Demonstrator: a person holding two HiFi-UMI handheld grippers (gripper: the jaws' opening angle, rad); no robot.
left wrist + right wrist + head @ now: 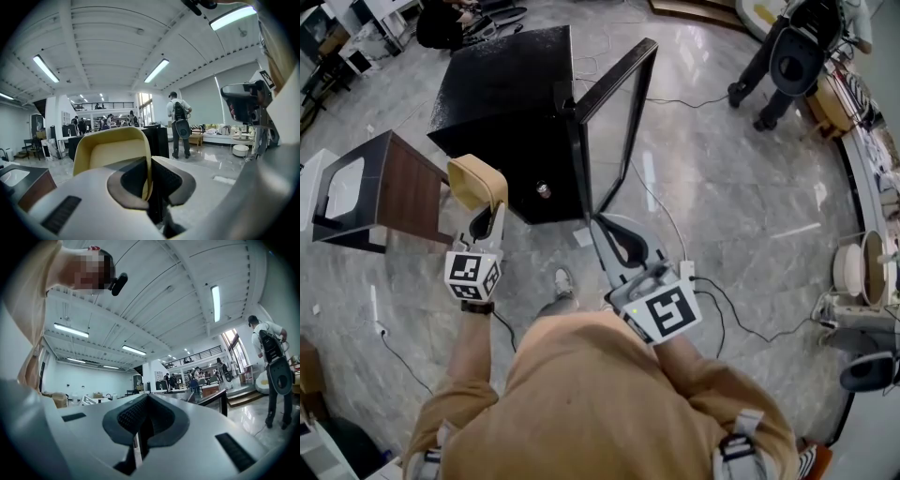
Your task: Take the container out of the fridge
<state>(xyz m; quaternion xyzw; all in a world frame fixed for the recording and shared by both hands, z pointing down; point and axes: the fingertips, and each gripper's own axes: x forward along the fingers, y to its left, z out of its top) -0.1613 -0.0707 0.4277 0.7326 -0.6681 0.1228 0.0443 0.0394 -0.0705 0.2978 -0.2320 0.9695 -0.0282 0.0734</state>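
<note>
Container (476, 180): tan, open-topped, left of centre in the head view, outside the black fridge (502, 84), above the floor. My left gripper (486, 220) pinches 1 container wall between nearly closed jaws. My right gripper (602, 228), lower centre, has its 2 jaws together and empty, tips by the lower corner of the open door (619, 103).

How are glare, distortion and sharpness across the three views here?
Head view: even light, sharp; white glare streaks on the glossy grey floor. Left gripper view: heavy fisheye, black corners; the pale yellow plastic container in the left gripper is crisp, the ceiling strip light blown out. Right gripper view: same fisheye, black corners.
</note>
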